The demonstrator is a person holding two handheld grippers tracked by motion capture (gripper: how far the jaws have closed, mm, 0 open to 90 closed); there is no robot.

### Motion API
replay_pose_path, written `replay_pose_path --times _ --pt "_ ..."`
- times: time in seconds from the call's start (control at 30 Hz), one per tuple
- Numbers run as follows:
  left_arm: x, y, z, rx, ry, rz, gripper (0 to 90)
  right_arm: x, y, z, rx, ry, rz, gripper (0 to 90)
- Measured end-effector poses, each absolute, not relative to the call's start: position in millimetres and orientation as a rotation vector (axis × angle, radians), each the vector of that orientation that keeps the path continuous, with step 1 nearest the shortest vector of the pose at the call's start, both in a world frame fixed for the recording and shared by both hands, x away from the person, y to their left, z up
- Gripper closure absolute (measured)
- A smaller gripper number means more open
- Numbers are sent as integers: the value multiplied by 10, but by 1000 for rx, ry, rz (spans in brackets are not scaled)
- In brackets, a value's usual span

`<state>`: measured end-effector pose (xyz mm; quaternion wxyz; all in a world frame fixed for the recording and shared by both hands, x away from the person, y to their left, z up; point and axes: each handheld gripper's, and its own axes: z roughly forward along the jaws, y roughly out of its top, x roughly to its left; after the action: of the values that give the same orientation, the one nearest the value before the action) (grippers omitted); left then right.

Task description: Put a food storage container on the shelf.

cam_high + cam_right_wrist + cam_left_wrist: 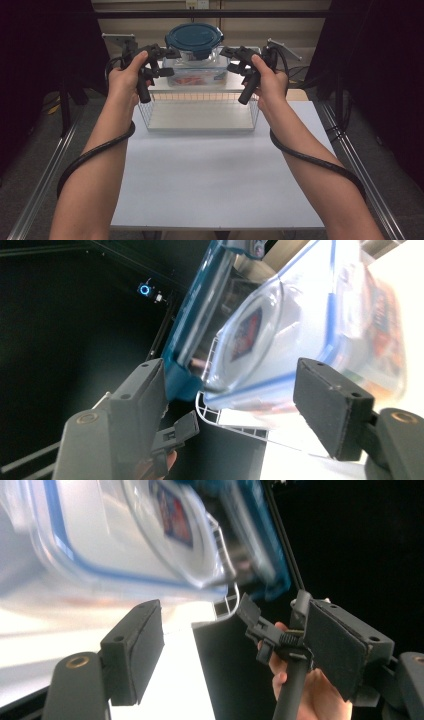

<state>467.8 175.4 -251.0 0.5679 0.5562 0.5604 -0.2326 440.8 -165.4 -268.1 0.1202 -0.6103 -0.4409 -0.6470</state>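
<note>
Left gripper (167, 61) and right gripper (227, 60): fingers of both spread wide, nothing between the pads, each pair pointing inward at the stack from its own side.

Clear container (197, 75): rectangular, blue-edged lid, red contents inside; sits between the two sets of fingers, just apart from both. Long axis runs from one gripper to the other.

Round container (194, 42): dark teal lid (194, 36) facing up, stacked on the clear container, just above and between the fingers.

Wire basket (200, 107): white, below and nearer than the fingers; carries the stack at its far side.

Desk (215, 170): white top, bare in front of the basket.

Room: dark curtains both sides, pale wall behind.
</note>
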Motion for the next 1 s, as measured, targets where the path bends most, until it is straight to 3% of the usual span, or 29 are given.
replay_pose_path --times 0.47,1.0 --pt "4382 1621 -2889 1317 1274 -615 205 4108 -1763 -2953 -1754 -1327 -1870 250" --pt "4171 1509 -3250 1347 1262 -599 187 3851 -1949 -3435 -1758 -1343 -1843 240"
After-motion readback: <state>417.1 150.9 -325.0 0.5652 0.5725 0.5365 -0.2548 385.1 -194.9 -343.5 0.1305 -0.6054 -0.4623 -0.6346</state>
